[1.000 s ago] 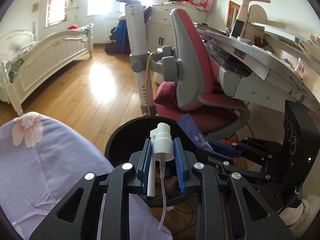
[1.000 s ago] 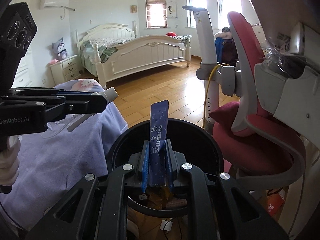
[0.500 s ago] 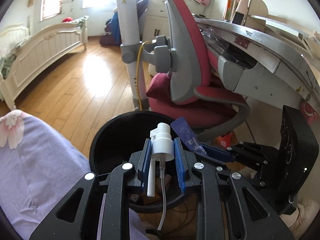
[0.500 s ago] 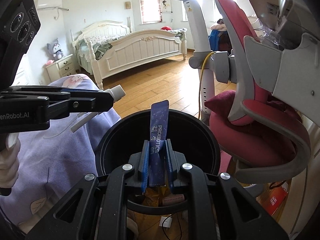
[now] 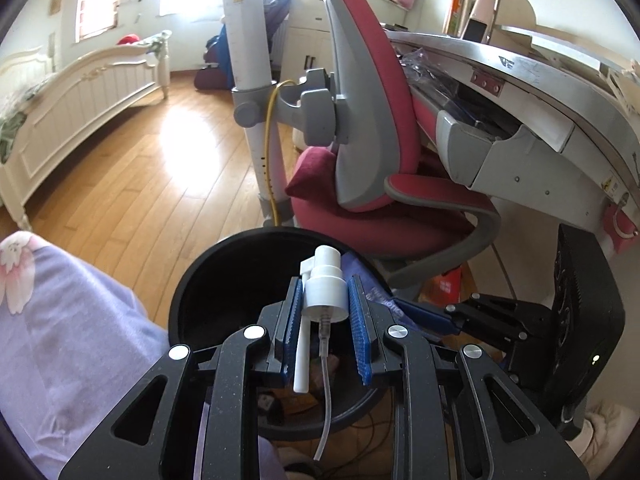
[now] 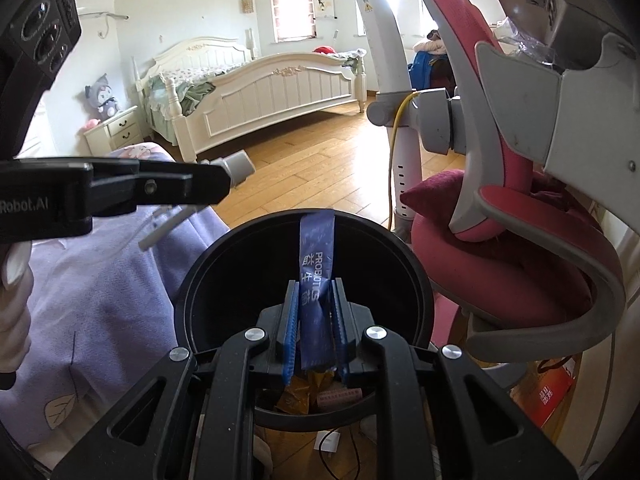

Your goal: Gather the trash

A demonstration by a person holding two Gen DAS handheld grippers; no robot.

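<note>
My left gripper (image 5: 324,284) is shut on a white spray pump head (image 5: 323,294), whose clear dip tube hangs down behind the pads. It hovers over the near rim of a black round bin (image 5: 188,292). My right gripper (image 6: 316,292) holds a blue "Probiotics" sachet (image 6: 317,248) upright over the same bin (image 6: 192,292); its jaws are opening, with the sachet still touching both pads. Wrappers lie in the bin's bottom. In the right wrist view the left gripper (image 6: 216,184) reaches in from the left with the pump (image 6: 240,165). The right gripper (image 5: 424,314) shows at the right of the left wrist view.
A red and grey desk chair (image 5: 372,120) stands just behind the bin, with a grey desk (image 5: 520,92) to its right. A white pole (image 5: 248,60) with a yellow cable rises behind. Purple flowered cloth (image 5: 72,320) lies on the left. A white bed (image 6: 272,92) stands across the wooden floor.
Both grippers have drawn in closer over the bin, which now sits larger beneath them. The right pads stand slightly wider around the sachet.
</note>
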